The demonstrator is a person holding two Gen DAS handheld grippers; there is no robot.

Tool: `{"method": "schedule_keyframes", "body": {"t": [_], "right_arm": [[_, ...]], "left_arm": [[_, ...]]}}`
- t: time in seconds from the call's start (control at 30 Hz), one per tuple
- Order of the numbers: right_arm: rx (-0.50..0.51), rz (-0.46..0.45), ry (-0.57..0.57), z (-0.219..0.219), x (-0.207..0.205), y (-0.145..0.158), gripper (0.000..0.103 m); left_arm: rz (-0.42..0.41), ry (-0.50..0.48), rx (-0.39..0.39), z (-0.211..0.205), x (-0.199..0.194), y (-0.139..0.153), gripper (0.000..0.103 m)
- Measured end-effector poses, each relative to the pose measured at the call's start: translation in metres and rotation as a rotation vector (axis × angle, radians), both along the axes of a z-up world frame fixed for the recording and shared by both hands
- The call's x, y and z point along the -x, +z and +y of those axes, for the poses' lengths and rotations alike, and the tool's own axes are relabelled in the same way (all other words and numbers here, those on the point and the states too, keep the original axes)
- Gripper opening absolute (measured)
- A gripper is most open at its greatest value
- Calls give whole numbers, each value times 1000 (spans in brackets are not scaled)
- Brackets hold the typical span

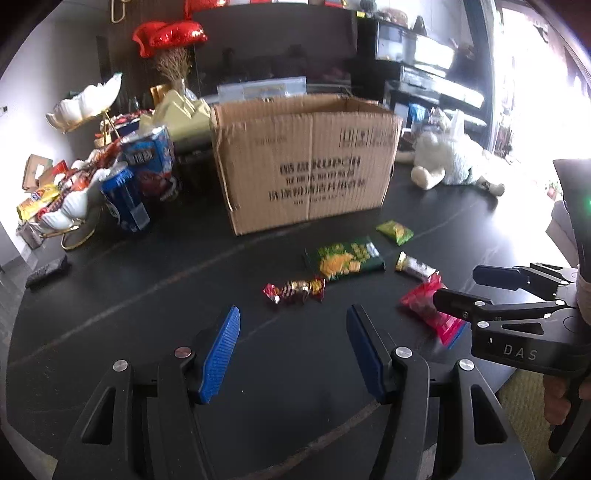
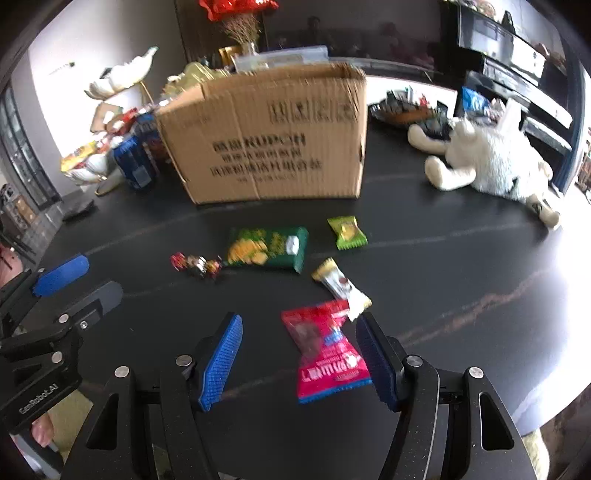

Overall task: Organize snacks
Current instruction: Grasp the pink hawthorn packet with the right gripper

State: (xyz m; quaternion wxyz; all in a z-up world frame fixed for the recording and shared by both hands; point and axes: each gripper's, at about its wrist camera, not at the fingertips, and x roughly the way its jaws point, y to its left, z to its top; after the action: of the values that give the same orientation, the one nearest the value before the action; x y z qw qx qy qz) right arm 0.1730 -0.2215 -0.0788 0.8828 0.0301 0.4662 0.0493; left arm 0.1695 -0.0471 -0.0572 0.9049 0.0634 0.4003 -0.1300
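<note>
Straddling pink snack packet (image 2: 325,347), right gripper (image 2: 299,354) jaws wide, left gripper (image 1: 293,350) jaws wide, empty.

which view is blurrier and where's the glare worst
Right wrist view: motion blur smears the cardboard box print and the pink packet. Left wrist view: sharper, but window glare whites out the right edge behind the plush toy.

The setting is a home living room. A dark table (image 1: 155,266) carries a cardboard box (image 1: 303,162). Left of the box stands a tiered shell-shaped snack stand (image 1: 79,107); right of it lies a white plush toy (image 1: 454,158); behind it hangs a red foil balloon (image 1: 170,35).
</note>
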Motion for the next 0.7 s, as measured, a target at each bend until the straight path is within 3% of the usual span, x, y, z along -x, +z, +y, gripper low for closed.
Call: {"method": "schedule_keyframes", "body": {"t": [0.27, 0.53, 0.7], "right_arm": [[-12, 89, -8, -3, -6, -25, 65], [-15, 118, 0, 0, -12, -38, 64], [-10, 139, 0, 2, -16, -46, 48]], "left_arm": [[55, 0, -2, -1, -6, -19, 59], [87, 6, 2, -1, -10, -29, 59], [101, 11, 2, 1, -13, -35, 59]]}}
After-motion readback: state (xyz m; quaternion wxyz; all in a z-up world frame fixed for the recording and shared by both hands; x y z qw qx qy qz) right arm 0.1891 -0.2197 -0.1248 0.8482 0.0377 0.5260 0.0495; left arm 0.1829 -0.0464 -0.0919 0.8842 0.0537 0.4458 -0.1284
